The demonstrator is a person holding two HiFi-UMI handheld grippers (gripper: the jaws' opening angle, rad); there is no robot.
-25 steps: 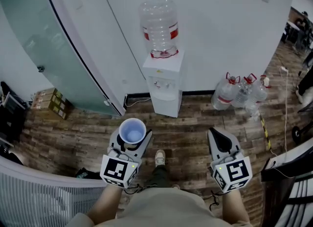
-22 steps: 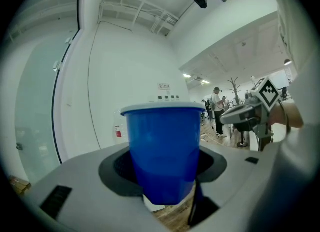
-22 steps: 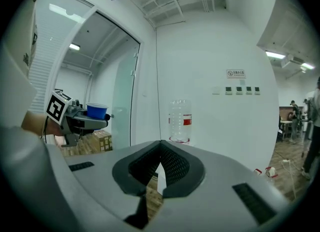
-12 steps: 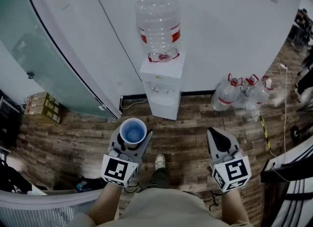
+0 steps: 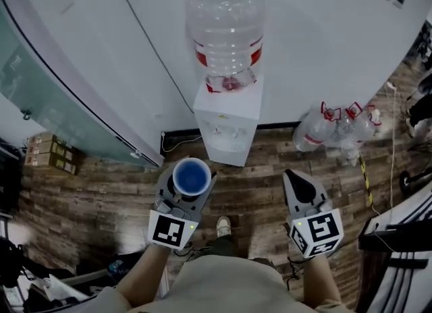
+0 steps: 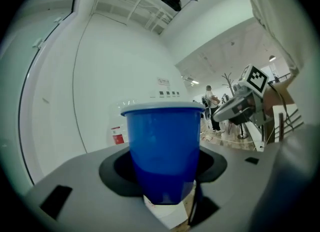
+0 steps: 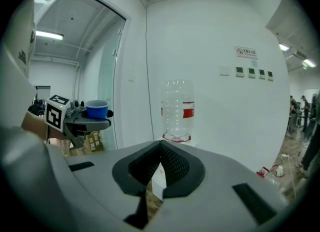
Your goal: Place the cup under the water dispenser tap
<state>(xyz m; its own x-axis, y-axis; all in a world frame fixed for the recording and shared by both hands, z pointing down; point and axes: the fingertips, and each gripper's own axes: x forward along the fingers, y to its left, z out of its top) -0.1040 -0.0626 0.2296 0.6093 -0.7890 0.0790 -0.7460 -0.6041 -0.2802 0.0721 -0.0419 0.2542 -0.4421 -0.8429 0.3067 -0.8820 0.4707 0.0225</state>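
We now stand closer to the water dispenser [image 5: 228, 119] than before. Our left hand-held gripper [image 5: 192, 182] pinches the cup [image 6: 162, 151] just short of it, not yet under the tap; our right hand-held gripper [image 5: 292, 178] is pressed together, empty.

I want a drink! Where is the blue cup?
Head view: the cup sits gripped in the left tool, in front of the water dispenser, slightly left.

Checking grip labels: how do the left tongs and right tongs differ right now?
The left tongs grip an upright blue cup; the right tongs hold nothing. The left jaws stand apart, pressed on the cup's sides; the right jaws meet at their tips. Shared: both are held out in front of the person, pointing toward the water dispenser.
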